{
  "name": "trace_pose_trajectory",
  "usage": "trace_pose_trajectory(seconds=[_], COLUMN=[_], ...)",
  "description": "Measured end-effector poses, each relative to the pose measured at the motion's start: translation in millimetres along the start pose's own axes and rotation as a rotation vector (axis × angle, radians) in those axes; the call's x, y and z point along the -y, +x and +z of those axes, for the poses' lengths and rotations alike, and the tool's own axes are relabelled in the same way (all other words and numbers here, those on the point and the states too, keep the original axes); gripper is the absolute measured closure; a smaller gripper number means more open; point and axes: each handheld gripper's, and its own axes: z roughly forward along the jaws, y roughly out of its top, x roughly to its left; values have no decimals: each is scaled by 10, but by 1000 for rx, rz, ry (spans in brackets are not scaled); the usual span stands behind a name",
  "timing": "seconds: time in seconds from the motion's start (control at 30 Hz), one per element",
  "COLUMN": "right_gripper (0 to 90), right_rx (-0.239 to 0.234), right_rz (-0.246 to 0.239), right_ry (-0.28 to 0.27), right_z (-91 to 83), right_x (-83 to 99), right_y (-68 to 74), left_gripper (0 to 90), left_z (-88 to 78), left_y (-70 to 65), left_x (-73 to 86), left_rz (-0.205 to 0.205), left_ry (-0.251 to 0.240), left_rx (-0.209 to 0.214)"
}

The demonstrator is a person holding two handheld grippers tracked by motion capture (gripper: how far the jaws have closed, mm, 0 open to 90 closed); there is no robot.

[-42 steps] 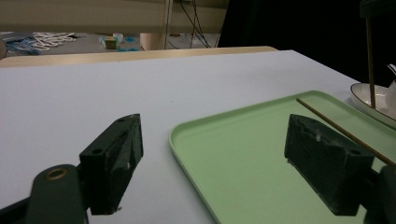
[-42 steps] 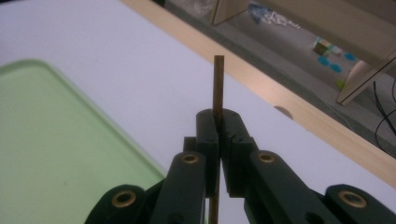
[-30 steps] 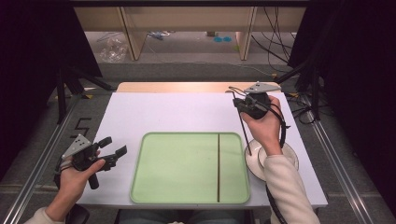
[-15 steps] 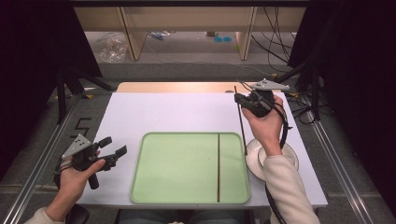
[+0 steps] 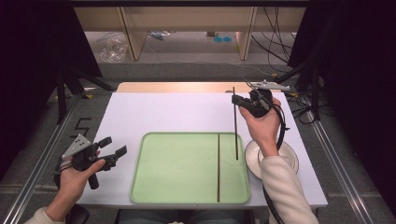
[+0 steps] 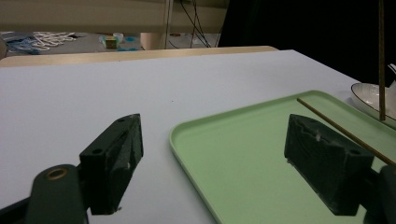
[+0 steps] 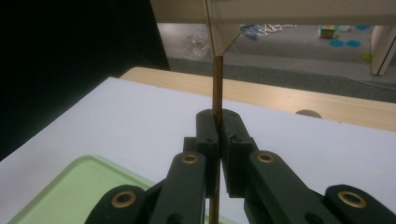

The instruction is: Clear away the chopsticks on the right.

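From the high view, my right gripper (image 5: 235, 99) pinches a thin brown stick (image 5: 235, 123) near its top end and holds it upright over the far right part of the desk (image 5: 177, 112), its lower end hanging above the right edge of the green tray (image 5: 187, 168), just beside the white dish (image 5: 289, 158) at the desk's right edge. Against the frames from a moment ago, the hand has lifted toward the far edge, so the stick now hangs clear of the dish; I judge it is in transit to the tray, where a second stick (image 5: 218, 168) already lies flat, parallel to the right rim. My left gripper (image 5: 114, 149) waits near the desk's left edge, unchanged, jaws spread on nothing. In the left gripper view, its pads (image 6: 116, 149) stand wide apart over the tray's near left corner (image 6: 187, 135), with the lying stick (image 6: 345, 135) and the hanging one (image 6: 382, 60) beyond. In the right gripper view, the jaws are pressed together on the stick (image 7: 217, 84), which runs straight up between them. The next move is to lower it beside its mate.
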Motion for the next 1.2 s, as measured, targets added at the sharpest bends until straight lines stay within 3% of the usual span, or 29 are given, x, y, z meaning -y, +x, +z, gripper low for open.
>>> trace_pose_trajectory(seconds=[0.33, 0.57, 0.7, 0.73, 0.77, 0.8, 0.93, 1.0, 1.03, 1.2], right_gripper=[880, 880, 880, 880, 880, 880, 880, 880, 880, 880], right_rx=[12, 46, 67, 66, 82, 83, 98, 106, 110, 127], right_rz=[78, 120, 189, 167, 224, 196, 223, 269, 315, 329], right_ry=[100, 178, 252, 245, 278, 273, 325, 366, 390, 436], right_z=[98, 156, 193, 215, 213, 232, 283, 297, 306, 364], right_x=[55, 90, 117, 134, 133, 150, 183, 192, 198, 253], right_y=[42, 50, 81, 61, 96, 76, 87, 111, 133, 128], left_gripper=[194, 194, 194, 194, 194, 194, 194, 194, 194, 194], left_z=[-3, -2, -2, -2, -2, -1, -3, -4, -4, -2], left_y=[0, -1, -1, -1, -1, -1, 0, -1, -3, -1], left_x=[0, 0, 0, 0, 0, 0, 0, 0, 0, 0], left_rz=[0, 0, 0, 0, 0, 0, 0, 0, -1, 0], left_ry=[1, 1, 1, 1, 1, 1, 0, 2, 1, 1], left_rx=[-1, -1, 0, 0, 0, 1, 0, -1, -1, 1])
